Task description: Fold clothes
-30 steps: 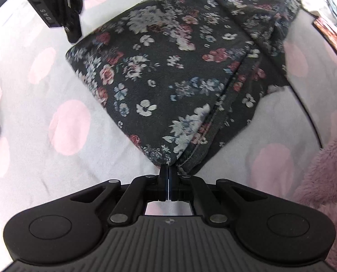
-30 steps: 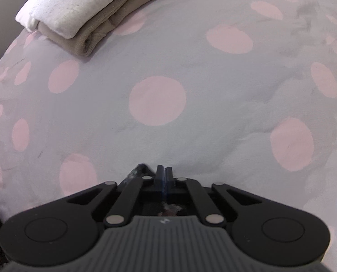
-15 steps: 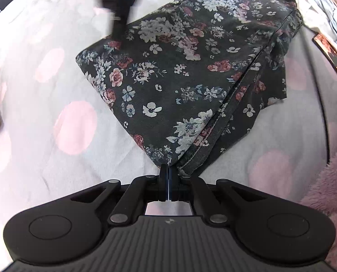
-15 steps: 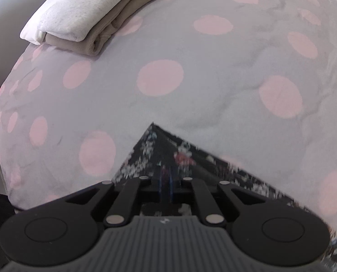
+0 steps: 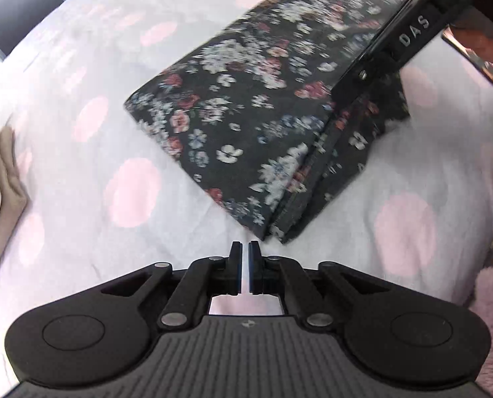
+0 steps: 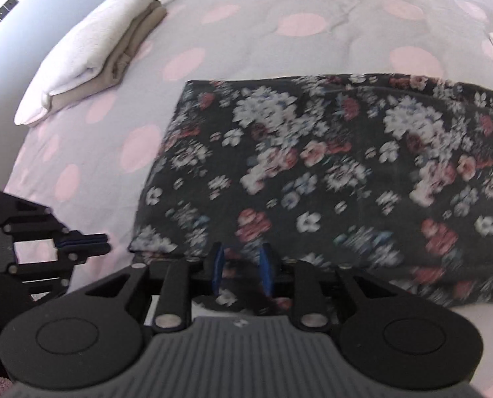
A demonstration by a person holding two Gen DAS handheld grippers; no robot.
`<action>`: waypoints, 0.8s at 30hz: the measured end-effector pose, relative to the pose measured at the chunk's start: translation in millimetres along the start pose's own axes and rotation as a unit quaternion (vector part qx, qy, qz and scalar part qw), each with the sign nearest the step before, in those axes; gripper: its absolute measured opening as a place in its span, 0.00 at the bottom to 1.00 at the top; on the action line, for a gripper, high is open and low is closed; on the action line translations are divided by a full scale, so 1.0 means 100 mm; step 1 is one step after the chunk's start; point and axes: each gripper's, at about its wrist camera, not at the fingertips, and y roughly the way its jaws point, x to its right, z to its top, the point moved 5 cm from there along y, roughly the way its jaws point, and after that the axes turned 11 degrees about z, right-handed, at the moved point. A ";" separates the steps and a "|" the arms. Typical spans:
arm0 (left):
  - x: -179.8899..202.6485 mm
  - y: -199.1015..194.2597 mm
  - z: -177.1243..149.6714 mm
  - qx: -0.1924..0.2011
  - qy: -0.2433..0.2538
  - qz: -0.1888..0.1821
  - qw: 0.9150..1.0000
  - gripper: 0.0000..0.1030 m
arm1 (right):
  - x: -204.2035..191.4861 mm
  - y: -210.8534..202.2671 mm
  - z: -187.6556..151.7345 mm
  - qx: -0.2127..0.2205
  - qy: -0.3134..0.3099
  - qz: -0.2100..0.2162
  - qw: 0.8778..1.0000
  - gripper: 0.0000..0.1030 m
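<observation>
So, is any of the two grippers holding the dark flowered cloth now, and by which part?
Nothing is held. The left gripper has just opened off the dark flowered cloth's corner. The right gripper has just been opening; the cloth's edge lies between its jaws, unpinched.

The left gripper [image 5: 245, 248] has let go of the floral garment [image 5: 253, 126], its jaws just parted with the corner lying clear ahead; the right gripper [image 6: 241, 258] has swung from upper left to upper right in the left view, jaws opening over the cloth.

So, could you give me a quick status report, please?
Left gripper and right gripper just opening, both empty. Floral garment folded on bedspread. Nothing in the way.
</observation>
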 end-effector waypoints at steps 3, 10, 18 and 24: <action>0.08 0.00 -0.01 0.010 0.011 0.005 1.000 0.17 | -0.13 0.10 -0.14 -0.002 -0.022 -0.003 1.000 0.29; -0.26 0.05 0.06 0.026 -0.130 -0.016 0.991 0.46 | -0.25 0.27 -0.41 -0.005 -0.085 -0.047 0.995 0.33; -0.67 0.47 0.21 -0.010 -0.345 -0.076 0.936 0.46 | -0.28 0.22 -0.51 -0.006 -0.106 -0.066 0.992 0.39; -0.69 0.76 0.37 -0.039 -0.376 -0.081 0.922 0.44 | -0.19 0.03 -0.41 0.012 -0.098 -0.108 0.989 0.44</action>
